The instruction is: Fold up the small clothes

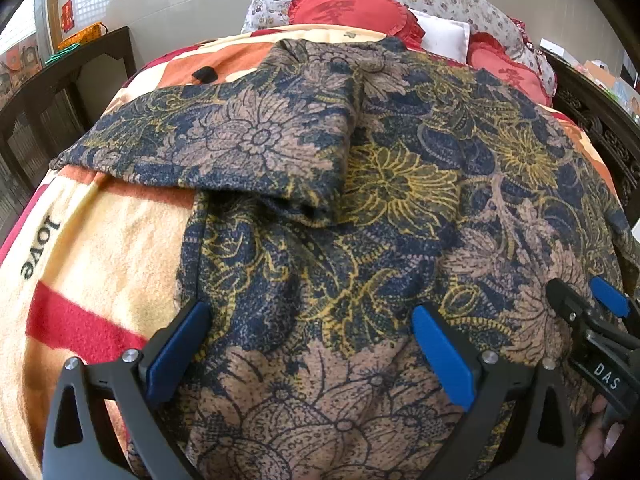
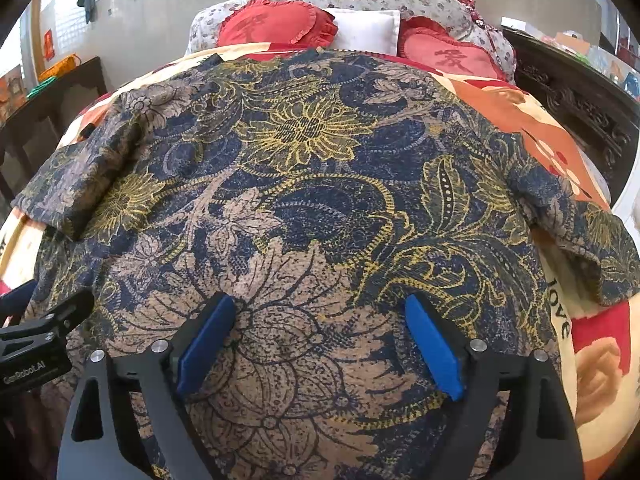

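Floral shirt (image 2: 312,184) lies flat on the blanket (image 1: 100,248), collar toward the pillows (image 2: 366,30), near hem cut off. Left sleeve (image 1: 224,140) is folded inward. Left gripper (image 1: 310,350) and right gripper (image 2: 320,344) both have jaws apart, empty.

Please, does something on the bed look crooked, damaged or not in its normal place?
No damage or spill shows. The floral shirt lies spread on the blanket, but its sleeves are uneven: the left sleeve is folded across the body, while the right sleeve still sticks out. Both tools, left and right, are open above it.
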`<state>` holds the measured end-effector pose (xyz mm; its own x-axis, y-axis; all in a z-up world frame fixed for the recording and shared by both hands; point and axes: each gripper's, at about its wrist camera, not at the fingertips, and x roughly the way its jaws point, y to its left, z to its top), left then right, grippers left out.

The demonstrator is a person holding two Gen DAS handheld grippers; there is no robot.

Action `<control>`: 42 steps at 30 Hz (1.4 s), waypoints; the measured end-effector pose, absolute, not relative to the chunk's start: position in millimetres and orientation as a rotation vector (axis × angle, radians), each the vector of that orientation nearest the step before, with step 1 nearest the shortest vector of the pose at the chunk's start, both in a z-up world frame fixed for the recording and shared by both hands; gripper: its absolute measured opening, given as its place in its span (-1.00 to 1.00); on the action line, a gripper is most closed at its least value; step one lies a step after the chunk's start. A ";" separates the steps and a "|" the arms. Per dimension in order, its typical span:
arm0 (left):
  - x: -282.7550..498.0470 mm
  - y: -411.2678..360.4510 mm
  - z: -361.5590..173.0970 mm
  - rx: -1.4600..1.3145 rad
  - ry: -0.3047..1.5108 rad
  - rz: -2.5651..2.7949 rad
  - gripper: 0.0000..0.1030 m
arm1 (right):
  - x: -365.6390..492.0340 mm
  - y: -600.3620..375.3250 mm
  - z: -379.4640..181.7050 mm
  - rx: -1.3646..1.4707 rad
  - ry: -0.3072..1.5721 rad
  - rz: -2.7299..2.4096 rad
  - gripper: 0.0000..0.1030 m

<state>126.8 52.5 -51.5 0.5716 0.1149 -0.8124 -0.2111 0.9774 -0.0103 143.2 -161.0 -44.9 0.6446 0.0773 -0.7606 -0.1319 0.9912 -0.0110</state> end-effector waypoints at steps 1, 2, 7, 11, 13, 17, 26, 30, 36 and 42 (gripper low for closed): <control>127.0 52.8 -51.3 -0.110 0.944 0.192 0.99 | 142.6 -161.2 -45.2 -0.066 0.862 0.120 0.91; 127.1 52.5 -51.2 -0.107 0.945 0.193 0.99 | 142.7 -161.5 -45.3 -0.065 0.862 0.120 0.91; 128.4 49.7 -51.0 -0.101 0.948 0.198 0.99 | 142.8 -161.6 -46.0 -0.066 0.861 0.116 0.92; 126.7 44.5 -50.4 -0.090 0.945 0.210 0.99 | 144.2 -160.3 -46.7 -0.071 0.862 0.114 0.93; 127.9 47.9 -46.5 -0.113 0.965 0.182 0.99 | 144.1 -159.8 -46.8 -0.073 0.862 0.113 0.93; 130.0 94.0 -7.5 -0.256 0.908 0.100 0.99 | 144.1 -159.4 -46.8 -0.073 0.862 0.113 0.93; 147.8 326.4 21.0 -0.720 0.762 0.197 0.99 | 143.9 -159.7 -47.0 -0.072 0.859 0.113 0.93; 140.2 393.9 -20.3 -1.056 0.725 0.154 0.99 | 143.6 -159.1 -47.3 -0.075 0.856 0.111 0.93; 149.2 413.4 -52.5 -1.248 0.653 0.079 0.99 | 144.9 -158.9 -47.4 -0.075 0.855 0.111 0.94; 179.2 418.3 -54.0 -1.203 0.687 0.016 0.99 | 144.8 -157.7 -47.7 -0.076 0.855 0.110 0.95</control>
